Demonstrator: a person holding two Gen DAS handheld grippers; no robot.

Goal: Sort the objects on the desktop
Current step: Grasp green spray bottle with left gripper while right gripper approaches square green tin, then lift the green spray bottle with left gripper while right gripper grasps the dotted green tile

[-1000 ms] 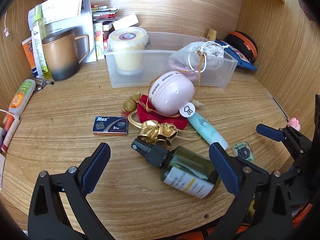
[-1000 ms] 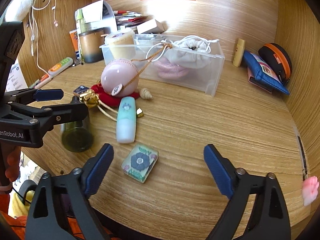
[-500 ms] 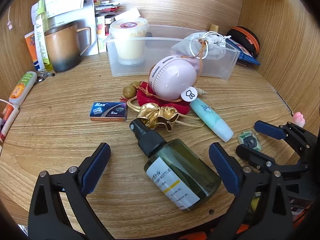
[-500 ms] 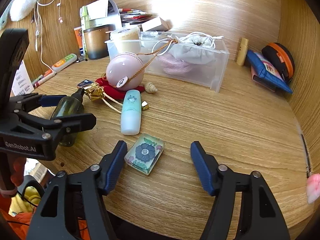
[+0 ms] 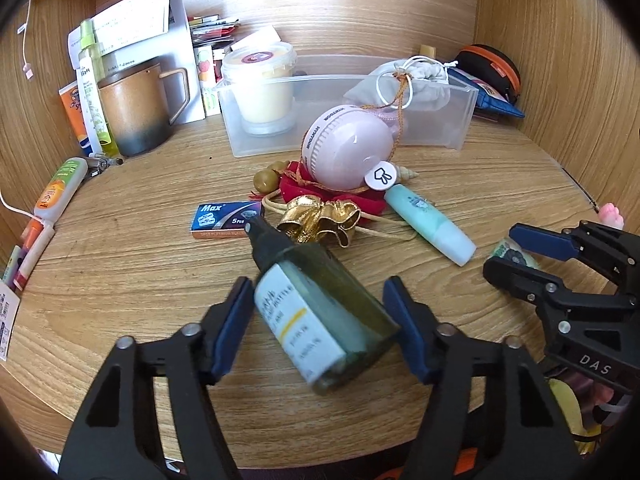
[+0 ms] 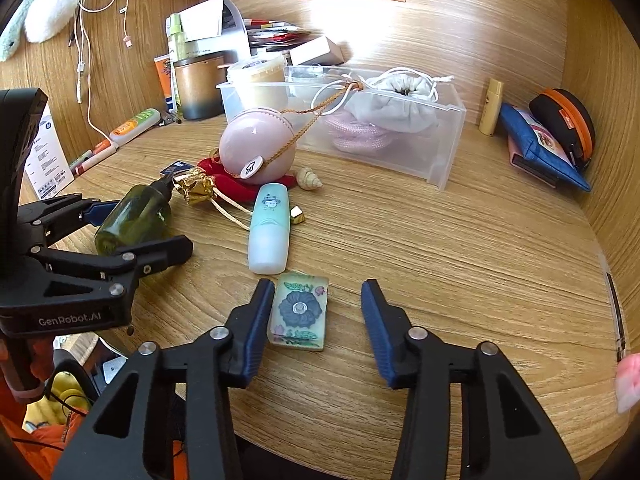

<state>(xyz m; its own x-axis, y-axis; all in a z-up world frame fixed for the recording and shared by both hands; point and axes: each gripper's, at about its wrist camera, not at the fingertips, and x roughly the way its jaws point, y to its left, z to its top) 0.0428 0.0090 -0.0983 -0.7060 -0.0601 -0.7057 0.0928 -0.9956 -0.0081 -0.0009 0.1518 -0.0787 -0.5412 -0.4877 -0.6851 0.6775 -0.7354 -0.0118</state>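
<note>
A: Since a second ago both claws have narrowed, and the green spray bottle [image 5: 320, 312] that lay crosswise on the worktop [image 5: 132, 264] now sits lengthwise between the left claw [image 5: 320, 330] pads, cap toward twelve o'clock.

B: Is the left claw holding it?

A: Its jaws are closing with the bottle between them. The left pad touches the white label; whether the right pad touches the glass I cannot tell. The label's print is too blurred to read.

B: And the right claw [image 6: 316, 320]?

A: Also closing, about half wide. The flower tile [image 6: 299, 312], a clear pale-green block with a dark blue flower, lies between the pads, against the left one and apart from the right one.

B: Any writing further out?

A: "GenRobot.AI" is on the left claw's body as the right camera sees it, and "DAS" on the right claw's body in the left view. At eleven o'clock of the bottle cap lies a blue box [image 5: 226, 220] reading "Max" and "5 Pcs". At twelve sits a pink ball-shaped gadget [image 5: 346, 152] on red cloth, its rim lettering too small to read. A mint tube [image 6: 269, 234] lies just beyond the tile, and the clear bin [image 6: 448, 136] stands farther back.
</note>
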